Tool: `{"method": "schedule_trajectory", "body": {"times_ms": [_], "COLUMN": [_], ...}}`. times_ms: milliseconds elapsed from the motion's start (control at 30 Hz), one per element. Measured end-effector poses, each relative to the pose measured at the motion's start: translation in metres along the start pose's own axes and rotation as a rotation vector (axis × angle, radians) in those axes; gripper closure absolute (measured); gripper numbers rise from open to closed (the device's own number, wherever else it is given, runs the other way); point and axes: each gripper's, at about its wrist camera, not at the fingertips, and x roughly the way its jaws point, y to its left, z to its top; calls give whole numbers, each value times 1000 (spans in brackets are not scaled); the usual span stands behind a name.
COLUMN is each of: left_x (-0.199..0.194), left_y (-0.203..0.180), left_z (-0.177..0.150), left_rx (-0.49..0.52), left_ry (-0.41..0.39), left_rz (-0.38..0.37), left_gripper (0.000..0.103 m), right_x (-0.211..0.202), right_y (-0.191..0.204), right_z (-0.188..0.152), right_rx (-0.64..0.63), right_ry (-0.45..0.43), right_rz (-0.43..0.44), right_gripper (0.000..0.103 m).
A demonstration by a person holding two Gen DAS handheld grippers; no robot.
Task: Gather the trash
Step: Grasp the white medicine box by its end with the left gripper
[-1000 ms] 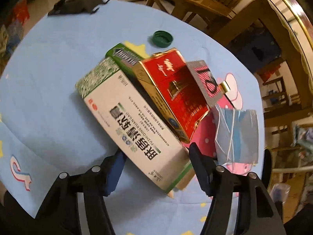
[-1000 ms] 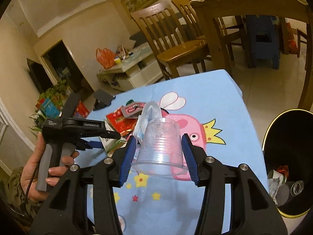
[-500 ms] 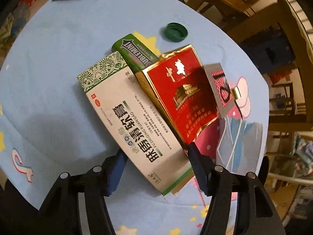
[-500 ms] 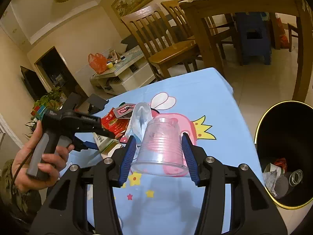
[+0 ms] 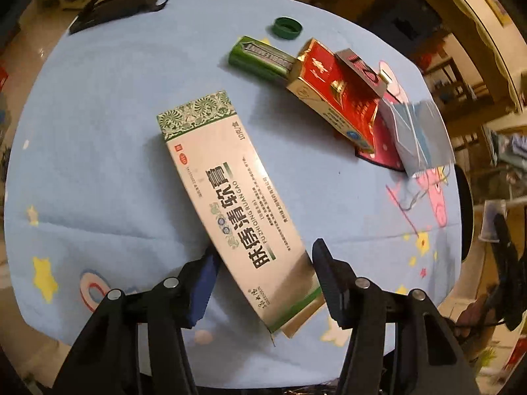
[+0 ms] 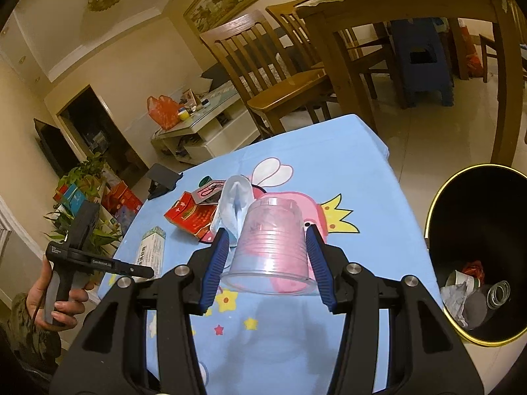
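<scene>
The desk (image 6: 346, 151) is covered by a blue cartoon-print cloth. A black trash bin (image 6: 477, 247), already holding trash, stands on the floor beside it. A long white-and-green box (image 5: 230, 204) is gripped at its near end by the left gripper (image 5: 263, 276), fingers closed on it. A clear plastic cup (image 6: 270, 247) is held, mouth toward the camera, between the closed fingers of the right gripper (image 6: 266, 256). On the desk lie a red carton (image 5: 332, 105), a blue face mask (image 5: 418, 135), a green pack (image 5: 260, 57) and a green bottle cap (image 5: 287, 28).
</scene>
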Motion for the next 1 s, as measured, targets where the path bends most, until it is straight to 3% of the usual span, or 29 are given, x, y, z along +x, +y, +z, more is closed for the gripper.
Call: {"method": "schedule_trajectory", "body": {"times_ms": [67,133,167,267,333,367,533,633,767,800,833,867,933,1000], "left_x": [1,5,7,19,16,12,-5,-23,-42,-47,-49,-52,-42,-31], "left_y": [-2,-10,-17,-41,-46,-45,-20,-20,-69,-86,-102,-118,-160,-170], "left_z": [2,4,5,-2,-8,-10,-13,-18,-23,-25,-27,-31,-34,-35], "left_rx": [-10,-39,-46,6,15,17,-46,0,142,190,228,277,340,375], "left_ry": [-2,-2,-7,-39,-87,-107,-156,-229,-359,-401,-434,-464,-476,-450], "left_rz": [26,35,67,254,274,289,296,345,380,395,414,418,386,362], "left_gripper": [41,24,19,19,28,45,50,52,61,65,77,79,79,79], "right_x": [2,2,2,0,-3,-4,-7,-11,-19,-20,-20,-20,-22,-25], "right_y": [0,-1,-2,-4,-6,-6,-11,-9,-11,-13,-15,-17,-23,-28], "right_z": [-1,-2,-2,-2,-2,-3,-1,0,2,3,2,2,1,0], "right_rx": [0,1,1,4,-1,-1,16,11,13,19,26,32,55,71], "right_ry": [5,8,9,7,2,-1,-13,-30,-60,-61,-60,-58,-56,-60], "right_rz": [-3,-10,-13,-23,-33,-35,-33,-35,-44,-48,-52,-60,-71,-73], "right_gripper": [55,55,55,55,55,55,55,55,55,55,55,55,55,55]}}
